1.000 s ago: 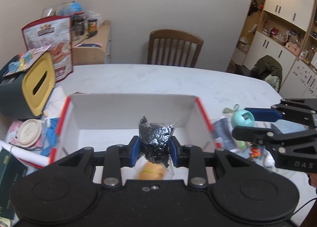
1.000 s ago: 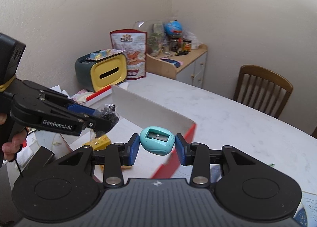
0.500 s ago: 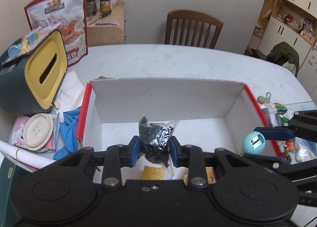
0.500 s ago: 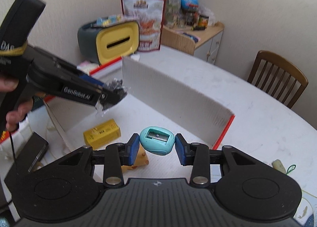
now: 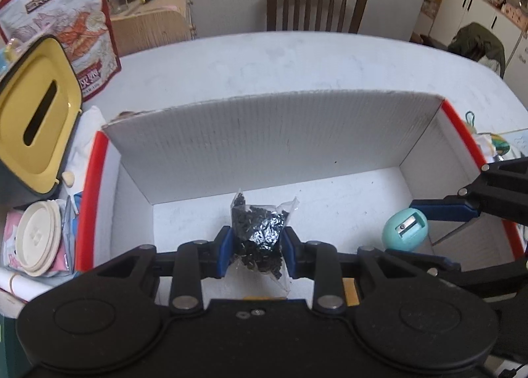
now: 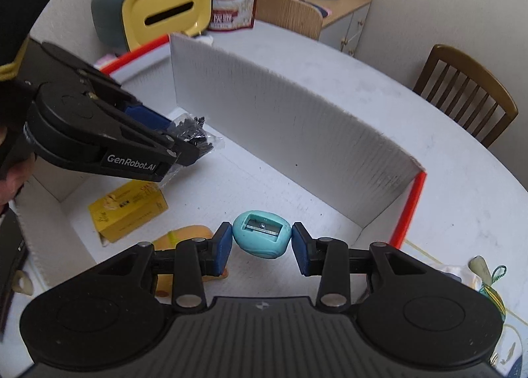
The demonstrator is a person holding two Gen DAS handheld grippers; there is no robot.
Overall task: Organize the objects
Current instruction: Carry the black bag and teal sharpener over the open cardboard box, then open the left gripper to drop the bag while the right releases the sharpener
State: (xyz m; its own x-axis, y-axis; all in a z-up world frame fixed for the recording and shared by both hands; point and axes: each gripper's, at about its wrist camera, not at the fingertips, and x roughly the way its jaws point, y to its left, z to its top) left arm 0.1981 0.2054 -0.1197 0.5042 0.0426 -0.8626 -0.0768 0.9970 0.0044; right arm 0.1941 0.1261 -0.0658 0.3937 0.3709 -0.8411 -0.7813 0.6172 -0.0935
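My left gripper point(image 5: 256, 251) is shut on a clear bag of black bits point(image 5: 259, 234) and holds it above the floor of a white box with red rims point(image 5: 274, 134). The bag also shows in the right wrist view point(image 6: 191, 139). My right gripper point(image 6: 261, 242) is shut on a teal egg-shaped pencil sharpener point(image 6: 262, 237), held inside the box near its right wall. The sharpener also shows in the left wrist view point(image 5: 405, 229). A yellow packet point(image 6: 130, 209) and an orange item point(image 6: 184, 237) lie on the box floor.
A grey and yellow tissue holder point(image 5: 36, 117), a snack bag point(image 5: 62, 15) and a stack of lids point(image 5: 36, 242) stand left of the box. Small trinkets point(image 6: 488, 282) lie right of it. A wooden chair point(image 5: 313, 2) stands at the table's far side.
Both grippers have moved forward and down into the box with their loads. The sharpener now hangs low near the box floor.
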